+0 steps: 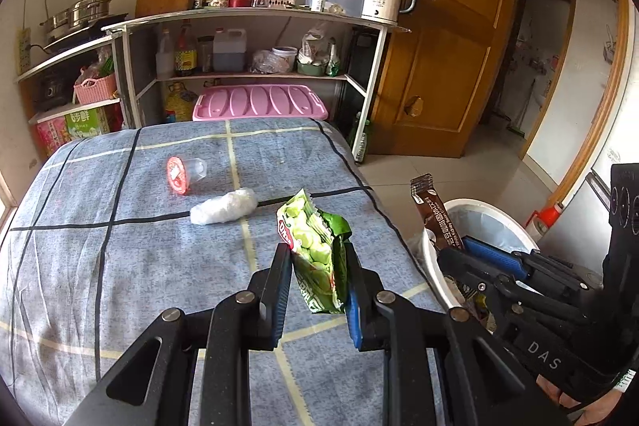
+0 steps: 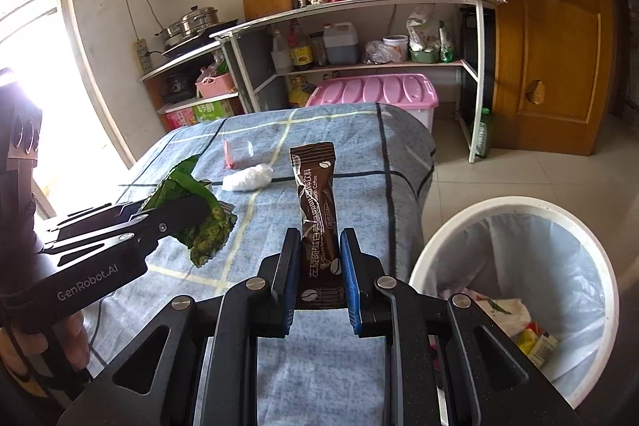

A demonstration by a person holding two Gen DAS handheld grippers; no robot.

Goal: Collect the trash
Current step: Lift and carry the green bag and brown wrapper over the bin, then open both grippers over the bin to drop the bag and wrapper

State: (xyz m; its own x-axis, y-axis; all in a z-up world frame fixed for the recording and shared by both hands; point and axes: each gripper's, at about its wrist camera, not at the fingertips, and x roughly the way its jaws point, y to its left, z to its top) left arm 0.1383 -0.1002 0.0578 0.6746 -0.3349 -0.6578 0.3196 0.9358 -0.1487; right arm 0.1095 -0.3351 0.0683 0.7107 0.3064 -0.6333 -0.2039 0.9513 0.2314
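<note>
Your left gripper (image 1: 317, 258) is clamped on the green snack bag (image 1: 317, 246), held above the blue checked counter (image 1: 120, 266). Your right gripper (image 2: 319, 246) is clamped on the brown coffee sachet (image 2: 317, 202), just beside the white trash bin (image 2: 591, 226). A plastic cup (image 1: 185, 172) and a crumpled white wrapper (image 1: 223, 211) lie on the counter
</note>
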